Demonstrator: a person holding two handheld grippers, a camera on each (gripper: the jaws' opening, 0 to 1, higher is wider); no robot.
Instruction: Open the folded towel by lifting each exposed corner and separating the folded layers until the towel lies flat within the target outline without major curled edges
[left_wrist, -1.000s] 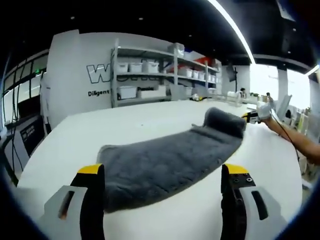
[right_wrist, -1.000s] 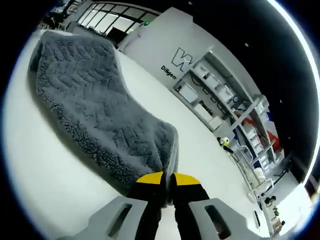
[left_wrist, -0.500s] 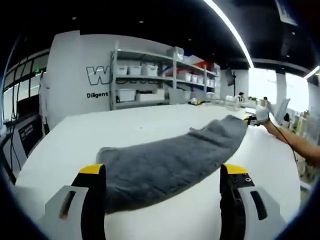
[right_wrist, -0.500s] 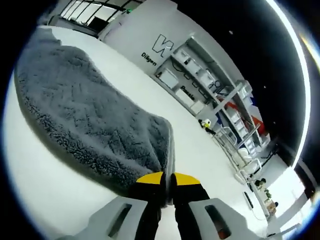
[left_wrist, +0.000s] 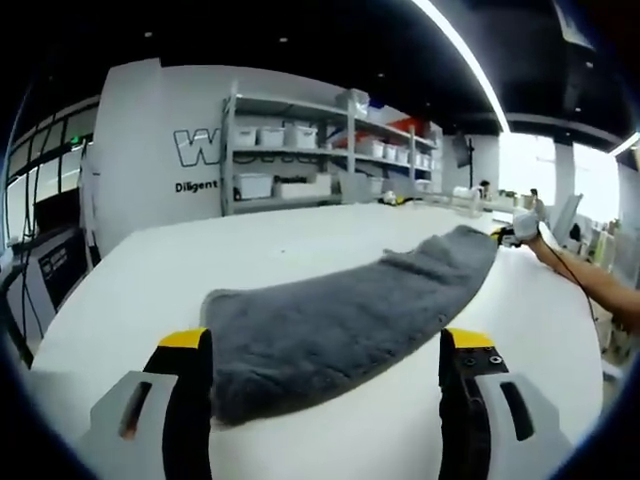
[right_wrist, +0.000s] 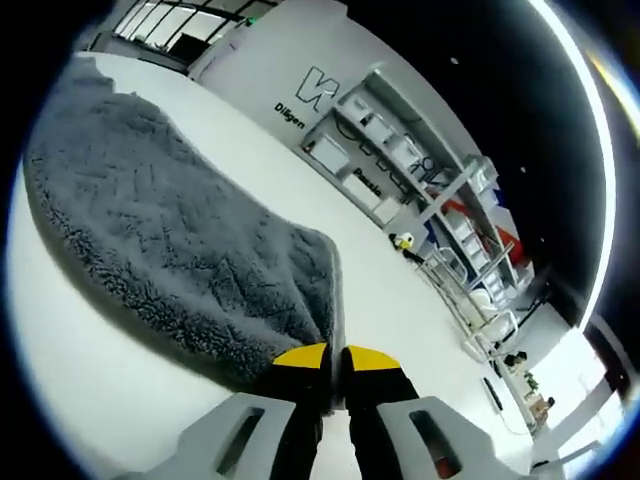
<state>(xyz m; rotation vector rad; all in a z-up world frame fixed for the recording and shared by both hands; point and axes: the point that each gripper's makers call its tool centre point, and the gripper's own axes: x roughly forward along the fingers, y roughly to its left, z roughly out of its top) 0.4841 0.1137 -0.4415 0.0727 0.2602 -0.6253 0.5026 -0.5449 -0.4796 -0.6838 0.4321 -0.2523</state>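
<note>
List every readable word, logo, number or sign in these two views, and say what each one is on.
"W...": large outlined letters on the white wall; the shelving unit cuts off the rest.
"Diligent": small dark word under that logo; whatever follows is hidden.
"Dilige...": same wall text in the right gripper view, partly readable beneath a large "W".
Labels on the white shelf bins: too small to read.
Gray towel: no text visible.

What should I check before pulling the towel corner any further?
1. Right gripper shut on the towel corner: ok.
2. Left gripper open, jaws either side of the near towel end, not holding: ok.
3. Towel lying flat: not ok, the far end held by the right gripper looks raised off the table.
4. Layers fully separated: cannot tell.
5. Target outline visible: cannot tell.
</note>
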